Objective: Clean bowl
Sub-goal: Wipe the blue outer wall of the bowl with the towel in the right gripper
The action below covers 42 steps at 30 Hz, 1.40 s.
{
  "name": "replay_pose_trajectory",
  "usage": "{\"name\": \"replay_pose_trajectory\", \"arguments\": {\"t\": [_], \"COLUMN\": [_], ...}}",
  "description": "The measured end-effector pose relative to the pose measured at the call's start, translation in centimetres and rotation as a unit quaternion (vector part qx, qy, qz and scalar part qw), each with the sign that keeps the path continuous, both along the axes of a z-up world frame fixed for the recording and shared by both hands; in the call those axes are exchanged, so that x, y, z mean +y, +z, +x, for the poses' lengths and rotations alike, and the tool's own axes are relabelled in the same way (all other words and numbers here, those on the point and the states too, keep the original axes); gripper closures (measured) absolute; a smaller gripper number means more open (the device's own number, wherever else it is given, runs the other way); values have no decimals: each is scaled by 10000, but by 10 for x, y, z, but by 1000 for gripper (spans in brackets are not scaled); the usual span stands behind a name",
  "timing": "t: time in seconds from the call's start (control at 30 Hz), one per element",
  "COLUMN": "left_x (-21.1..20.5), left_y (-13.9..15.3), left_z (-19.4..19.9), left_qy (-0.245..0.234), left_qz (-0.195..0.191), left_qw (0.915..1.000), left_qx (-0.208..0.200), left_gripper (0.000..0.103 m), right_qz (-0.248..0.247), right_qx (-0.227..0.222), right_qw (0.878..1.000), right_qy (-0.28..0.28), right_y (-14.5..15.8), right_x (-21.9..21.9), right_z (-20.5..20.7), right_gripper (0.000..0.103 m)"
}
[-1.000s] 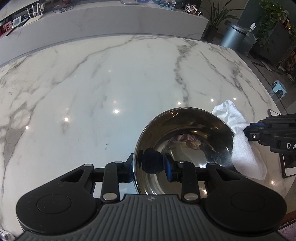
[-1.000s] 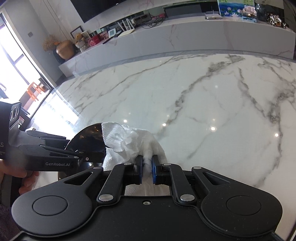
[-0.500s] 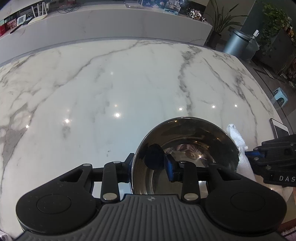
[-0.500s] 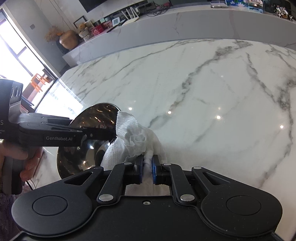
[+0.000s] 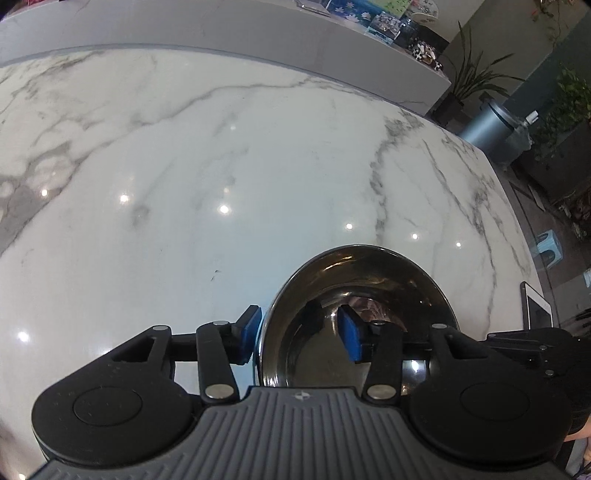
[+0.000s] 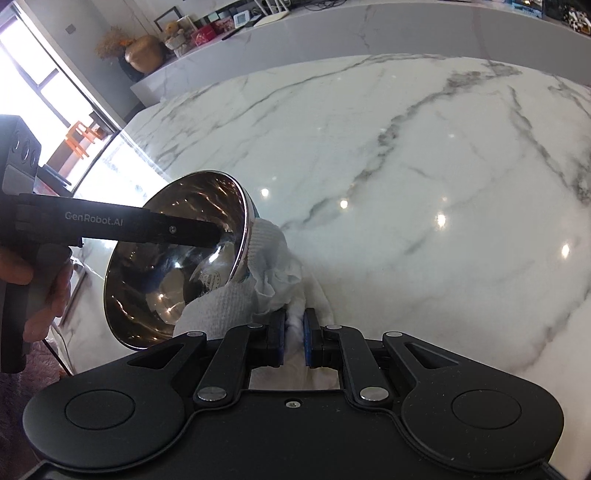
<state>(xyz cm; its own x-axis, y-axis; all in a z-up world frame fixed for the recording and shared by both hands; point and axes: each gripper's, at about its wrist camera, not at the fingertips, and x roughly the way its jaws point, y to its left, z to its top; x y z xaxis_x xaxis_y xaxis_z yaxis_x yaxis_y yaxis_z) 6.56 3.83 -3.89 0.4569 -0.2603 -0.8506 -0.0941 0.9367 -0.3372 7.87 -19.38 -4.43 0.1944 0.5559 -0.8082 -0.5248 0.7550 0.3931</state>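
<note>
A shiny steel bowl (image 5: 354,295) is held up off the marble table, tilted on its side. My left gripper (image 5: 301,338) is shut on the bowl's rim, one blue pad outside and one inside. In the right wrist view the bowl (image 6: 173,266) opens toward the camera and the left gripper's arm (image 6: 110,225) crosses it. My right gripper (image 6: 294,338) is shut on a crumpled white cloth (image 6: 266,280). The cloth presses against the bowl's outer wall and lower rim.
The white marble table (image 5: 221,166) spreads ahead. A tablet or phone (image 5: 537,310) lies near its right edge. A grey bin (image 5: 491,129), plants and a small blue stool (image 5: 550,247) stand on the floor beyond. A long marble counter (image 6: 369,33) runs behind.
The left gripper has lifted and tilted the bowl toward the right gripper. The cloth, beside the bowl before, now touches its outer side and rim.
</note>
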Motion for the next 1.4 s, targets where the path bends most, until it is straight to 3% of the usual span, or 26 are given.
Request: {"name": "replay_pose_trajectory", "arguments": {"t": [0.33,0.5,0.67,0.87,1.4], "left_x": [-4,-7,-13,-19,-23], "left_y": [-7,-4,1,6,7], "left_z": [-19,-15,-11,-3,3], "left_qy": [-46,-277,-595,-891,-1026], "left_qz": [202,323,675,1004,1207], "left_qw": [9995,9990,9959,9905,9864], "left_qx": [233,99,-92,-296,-438], "left_gripper": [63,71,73,76,75], "right_qz": [204,315,681,1084,989], "right_qx": [113,212,442,235,347], "right_qw": [9996,9990,9953,9900,9916], "right_qy": [-146,-251,-528,-868,-758], "right_y": [-4,-5,-6,10,-2], "right_x": [-8,-11,-23,-37,-25], "right_z": [1,3,12,23,31], "right_gripper": [94,94,94,94,93]}}
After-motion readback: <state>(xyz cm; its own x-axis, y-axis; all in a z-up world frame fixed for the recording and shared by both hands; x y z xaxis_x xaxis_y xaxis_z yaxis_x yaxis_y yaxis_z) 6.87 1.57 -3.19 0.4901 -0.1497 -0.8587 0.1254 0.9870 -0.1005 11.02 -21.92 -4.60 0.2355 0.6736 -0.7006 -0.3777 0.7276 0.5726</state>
